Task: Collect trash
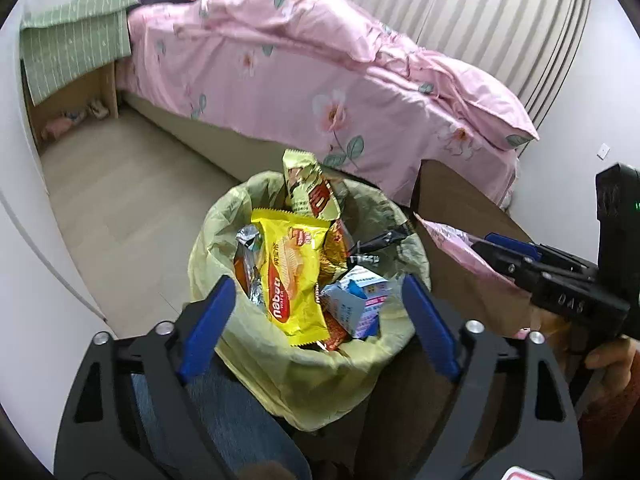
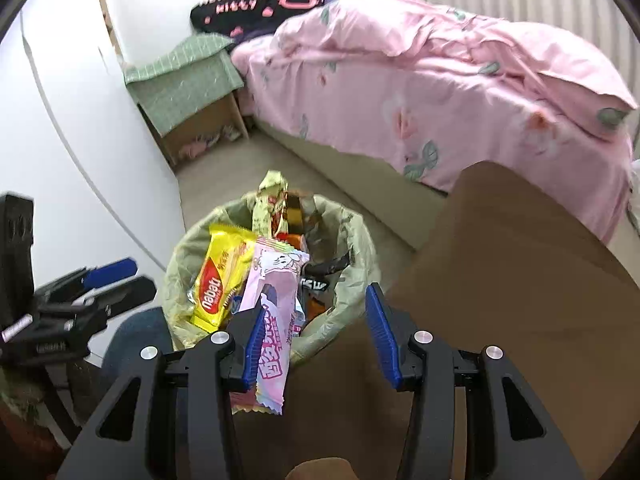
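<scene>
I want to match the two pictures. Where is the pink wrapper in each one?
Left wrist: pink wrapper at right, beside the bin, by the right gripper.
Right wrist: pink wrapper in the middle, over the bin's rim.
Shared landmark: the yellow wafer pack.

Floor [image 1: 132, 200]: pale wood-look boards running along the bed.
Bed [image 1: 304, 88]: pink flowered quilt lying rumpled on it, far right.
Nightstand [image 1: 72, 60]: green checked cloth hanging over it, far left.
Curtain [image 1: 480, 12]: pale, pleated, hanging behind the bed.
Walls [image 1: 576, 100]: showing white.
</scene>
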A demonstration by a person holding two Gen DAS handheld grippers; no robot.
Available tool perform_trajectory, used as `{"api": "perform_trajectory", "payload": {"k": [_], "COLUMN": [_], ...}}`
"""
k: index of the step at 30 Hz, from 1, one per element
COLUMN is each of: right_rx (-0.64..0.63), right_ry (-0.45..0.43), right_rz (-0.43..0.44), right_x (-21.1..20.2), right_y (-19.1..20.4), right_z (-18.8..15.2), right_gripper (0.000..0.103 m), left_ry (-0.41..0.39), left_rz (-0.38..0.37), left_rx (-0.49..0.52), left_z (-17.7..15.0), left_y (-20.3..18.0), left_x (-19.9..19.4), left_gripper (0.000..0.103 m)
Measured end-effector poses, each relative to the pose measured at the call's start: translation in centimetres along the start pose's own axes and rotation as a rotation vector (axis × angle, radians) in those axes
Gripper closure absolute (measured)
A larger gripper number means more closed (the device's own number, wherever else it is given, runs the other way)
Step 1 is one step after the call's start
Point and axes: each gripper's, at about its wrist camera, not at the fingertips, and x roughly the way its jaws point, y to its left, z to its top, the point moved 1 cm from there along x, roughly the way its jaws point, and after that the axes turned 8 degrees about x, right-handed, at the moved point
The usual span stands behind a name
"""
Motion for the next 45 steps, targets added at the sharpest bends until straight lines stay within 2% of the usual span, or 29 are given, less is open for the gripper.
{"api": "perform_trajectory", "payload": {"k": [3,6,7,12,16,18,21,24,27,31,35,38,42,45], "right_rx": [-0.001,-0.073,-0.128,-0.328,-0.453,-0.464,-0.396,-0.28,-0.186,-0.043,0.051,0.061,0.071,0.061], "right_ry": [-0.015,0.049,0.09,0.231,0.235,0.191,0.147,0.059,-0.026,-0.138,-0.183,-0.219,-0.246,-0.262], "right_rz": [0.014,-0.031,-0.064,-0.261,-0.33,-0.294,-0.234,-0.141,-0.1,-0.065,-0.105,-0.14,-0.157,-0.165], "right_x": [1.3,4.6,6.4,10.7,9.4,8.0,5.2,1.2,-3.0,-8.9,-12.8,-14.7,-16.1,-17.2], "right_y": [0.4,1.9,2.8,4.8,4.8,4.6,4.2,3.2,2.2,0.5,-0.6,-0.6,-0.6,-0.4], "right_z": [1.0,1.4,1.4,0.1,-2.6,-3.3,-3.4,-3.0,-3.4,-5.6,-8.6,-10.8,-12.5,-13.6], "right_gripper": [0.058,0.058,0.058,0.058,0.058,0.058,0.058,0.058,0.058,0.058,0.058,0.058,0.058,0.058], "left_ry": [-0.014,-0.033,-0.038,-0.014,0.001,0.006,0.013,-0.003,-0.039,-0.085,-0.122,-0.13,-0.113,-0.101], "left_rz": [0.029,0.028,0.033,0.019,0.004,-0.009,-0.015,-0.001,0.052,0.137,0.196,0.194,0.238,0.231], "left_rx": [-0.038,-0.046,-0.04,-0.073,-0.103,-0.11,-0.099,-0.073,-0.018,0.082,0.145,0.149,0.196,0.195], "left_z": [0.3,0.5,0.3,-0.6,-1.3,-1.5,-1.6,-1.5,-1.5,-2.3,-3.5,-4.2,-5.0,-5.2], "left_y": [0.1,0.3,0.3,1.7,2.4,2.4,1.7,0.7,-1.3,-4.9,-9.1,-10.9,-12.3,-12.4], "left_x": [-0.9,-2.3,-2.7,-2.8,-2.1,-1.8,-1.6,-2.4,-4.2,-6.8,-9.2,-10.2,-10.7,-11.0], "left_gripper": [0.018,0.018,0.018,0.018,0.018,0.018,0.018,0.018,0.018,0.018,0.018,0.018,0.018,0.018]}}
